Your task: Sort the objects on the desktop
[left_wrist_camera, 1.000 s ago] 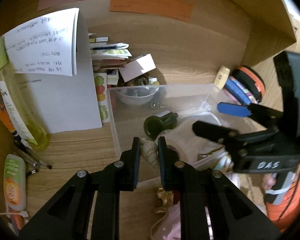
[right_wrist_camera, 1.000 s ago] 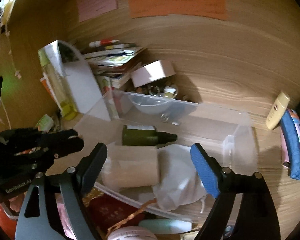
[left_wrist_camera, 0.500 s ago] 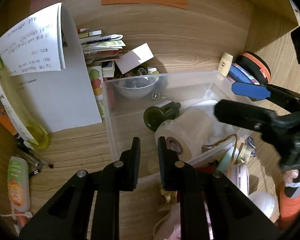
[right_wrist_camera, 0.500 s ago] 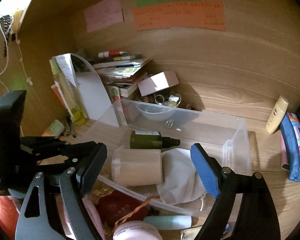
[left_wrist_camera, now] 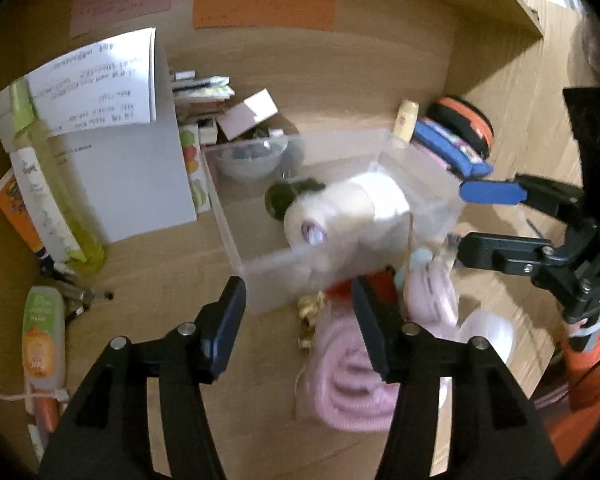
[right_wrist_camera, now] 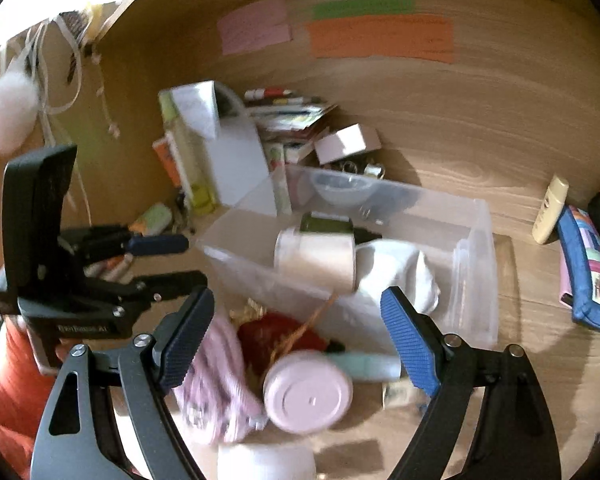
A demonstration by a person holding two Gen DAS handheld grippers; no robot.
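Left wrist view: looking down on a cluttered wooden desk (left_wrist_camera: 160, 264) backed by a wooden wall (left_wrist_camera: 380, 60) carrying pink, green and orange paper notes (left_wrist_camera: 263, 9). Left gripper (left_wrist_camera: 298, 312) hanging wide and empty before the clear bin (left_wrist_camera: 236, 216), with a cream roll (left_wrist_camera: 340, 216) lying inside.

Right wrist view: right gripper (right_wrist_camera: 298, 332) gaping wide, holding nothing, hovering above a pink-lidded jar (right_wrist_camera: 307, 392) outside the bin's near wall.

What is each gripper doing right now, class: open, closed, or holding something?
Left gripper: open, holding nothing, poised before the clear bin.
Right gripper: open, holding nothing, above the pink jar.
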